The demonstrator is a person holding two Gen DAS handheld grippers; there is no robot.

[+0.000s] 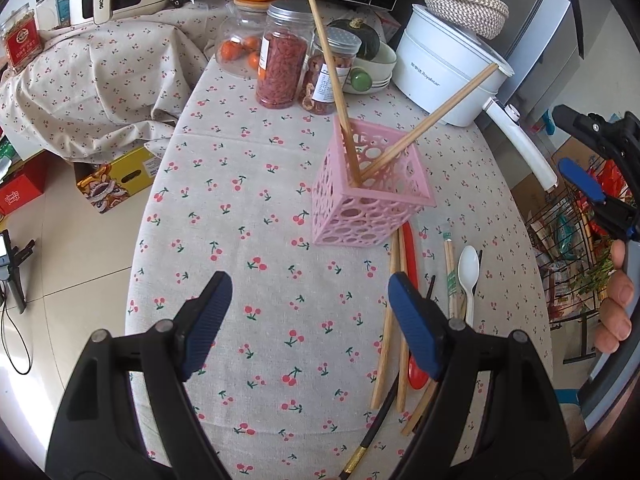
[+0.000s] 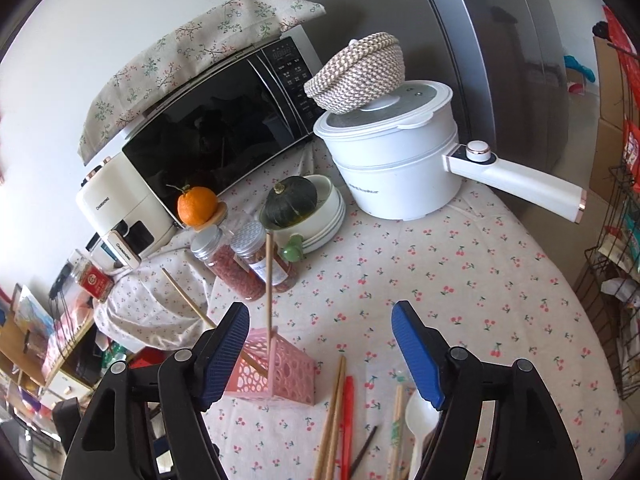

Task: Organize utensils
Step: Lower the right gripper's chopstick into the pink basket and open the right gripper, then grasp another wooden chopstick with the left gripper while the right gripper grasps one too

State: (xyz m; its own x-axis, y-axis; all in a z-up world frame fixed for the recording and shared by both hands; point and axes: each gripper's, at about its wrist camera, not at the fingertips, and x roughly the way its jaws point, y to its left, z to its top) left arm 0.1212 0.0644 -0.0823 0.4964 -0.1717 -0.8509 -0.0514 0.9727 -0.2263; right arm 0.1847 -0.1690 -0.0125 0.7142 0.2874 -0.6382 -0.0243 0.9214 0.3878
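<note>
Left gripper: blue-padded jaws apart, empty, above the cherry-print tablecloth.
Right gripper: jaws apart, nothing between them.
Left view only: a hand on the right gripper's handle.
Right view only: microwave under floral cloth.
Pink perforated plastic basket: upright mid-table, two wooden chopsticks leaning inside.
Loose utensils: wooden chopsticks, red spoon and white plastic spoon flat beside the basket.

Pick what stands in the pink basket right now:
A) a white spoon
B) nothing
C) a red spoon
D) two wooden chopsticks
D: two wooden chopsticks lean out of the pink basket, while the white spoon and red spoon lie on the tablecloth beside it.
</note>
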